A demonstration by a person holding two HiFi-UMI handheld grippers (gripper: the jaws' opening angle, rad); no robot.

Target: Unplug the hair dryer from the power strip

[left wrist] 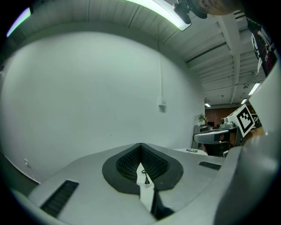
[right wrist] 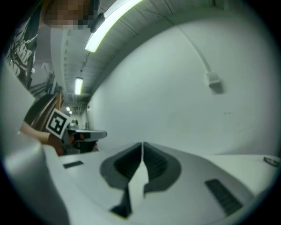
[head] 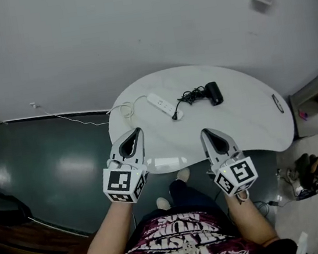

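Well — left gripper point(head: 138, 131), right gripper point(head: 205, 131) closed; hair dryer point(head: 214, 93) beside power strip point(head: 160, 104).

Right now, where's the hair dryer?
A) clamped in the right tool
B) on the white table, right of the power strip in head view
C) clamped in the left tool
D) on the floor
B: the hair dryer lies on the table right of the power strip, cord bunched between them.

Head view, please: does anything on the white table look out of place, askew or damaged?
Nothing looks spilled or damaged. The one untidy spot: the hair dryer has its cord bunched in a tangle next to the power strip, which lies at a slant on the table.
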